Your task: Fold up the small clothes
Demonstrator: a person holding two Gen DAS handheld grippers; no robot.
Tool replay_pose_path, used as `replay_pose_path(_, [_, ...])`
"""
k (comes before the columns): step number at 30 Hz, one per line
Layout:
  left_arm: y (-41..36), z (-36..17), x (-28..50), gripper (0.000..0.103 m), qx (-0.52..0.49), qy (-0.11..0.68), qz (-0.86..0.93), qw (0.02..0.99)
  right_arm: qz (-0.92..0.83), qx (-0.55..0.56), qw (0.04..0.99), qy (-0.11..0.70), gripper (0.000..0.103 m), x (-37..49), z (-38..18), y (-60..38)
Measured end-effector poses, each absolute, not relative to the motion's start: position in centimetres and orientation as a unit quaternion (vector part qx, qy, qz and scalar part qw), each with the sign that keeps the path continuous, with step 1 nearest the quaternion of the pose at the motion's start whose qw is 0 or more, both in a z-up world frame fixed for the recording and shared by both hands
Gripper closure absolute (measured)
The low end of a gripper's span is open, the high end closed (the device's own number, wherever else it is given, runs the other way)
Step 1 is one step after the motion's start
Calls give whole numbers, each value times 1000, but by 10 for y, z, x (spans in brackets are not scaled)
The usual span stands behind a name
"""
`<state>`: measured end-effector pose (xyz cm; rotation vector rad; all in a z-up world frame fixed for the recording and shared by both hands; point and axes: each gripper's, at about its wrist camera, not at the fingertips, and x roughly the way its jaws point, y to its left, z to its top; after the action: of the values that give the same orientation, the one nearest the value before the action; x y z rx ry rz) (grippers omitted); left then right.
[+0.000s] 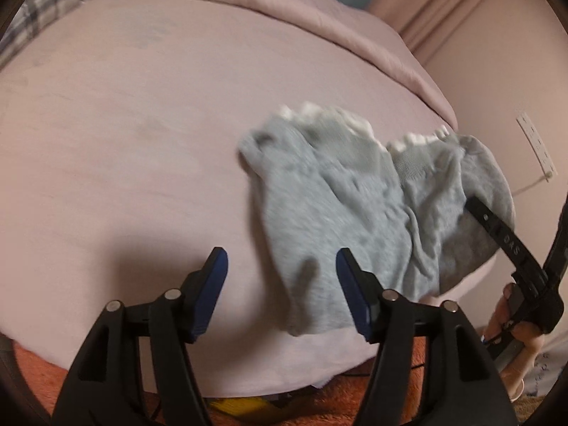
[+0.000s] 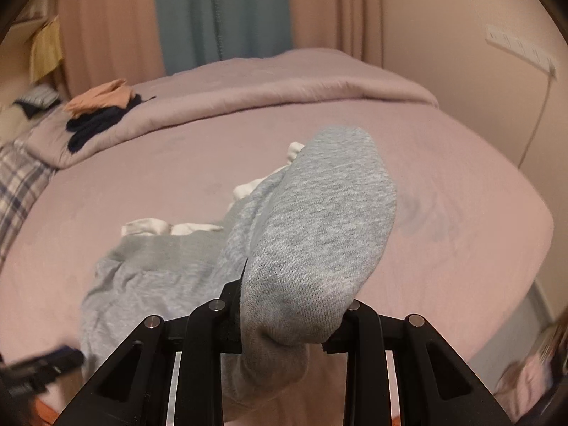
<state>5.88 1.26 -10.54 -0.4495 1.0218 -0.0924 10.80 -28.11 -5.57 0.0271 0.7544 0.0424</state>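
Two grey socks with white frilled cuffs lie side by side on the pink bed sheet [image 1: 124,142]. My left gripper [image 1: 280,254] hovers open over the toe end of the left sock [image 1: 319,220]; its blue pads touch nothing. The right sock [image 2: 319,230] is raised by its toe end, folded upward, and my right gripper [image 2: 291,319] is shut on it. In the left wrist view a black finger [image 1: 497,230] of the right gripper crosses that sock [image 1: 443,184]. The left gripper [image 2: 42,365] shows as a blur at the lower left of the right wrist view.
A folded pink duvet [image 2: 284,81] lies across the back of the bed, with a pile of dark and peach clothes [image 2: 99,110] on its left end. A plaid pillow [image 2: 17,184] is at the left. A wall with a power strip [image 2: 518,49] runs along the right.
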Motion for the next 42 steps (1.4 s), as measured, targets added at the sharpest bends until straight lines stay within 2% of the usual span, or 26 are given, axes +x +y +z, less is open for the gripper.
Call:
replay_pose_path(10, [39,-104,45,33,-240,480,-7,844,68,-97,934,338,73,103,-47,-225])
replay_pose_path(20, [48,-105,39,32,-246,485,-5,839,158,-152,904,366,73,94,-64,-175])
replay_pose_path(30, [55,-110,41,31,-252,495,-1,832,232,-115,852,455,71,96,-101,-161])
replay_pose_path(34, [56,-109,42,31,-250,495,0,832,241,-135,851,447,71,84,-100,-156])
replay_pose_path(39, [57,-108,43,30,-254,492,-1,833,260,-104,843,460,71,88,-93,-161])
replay_pose_path(42, [57,-110,45,29,-252,495,0,831,275,-101,835,465,63,88,-98,-159])
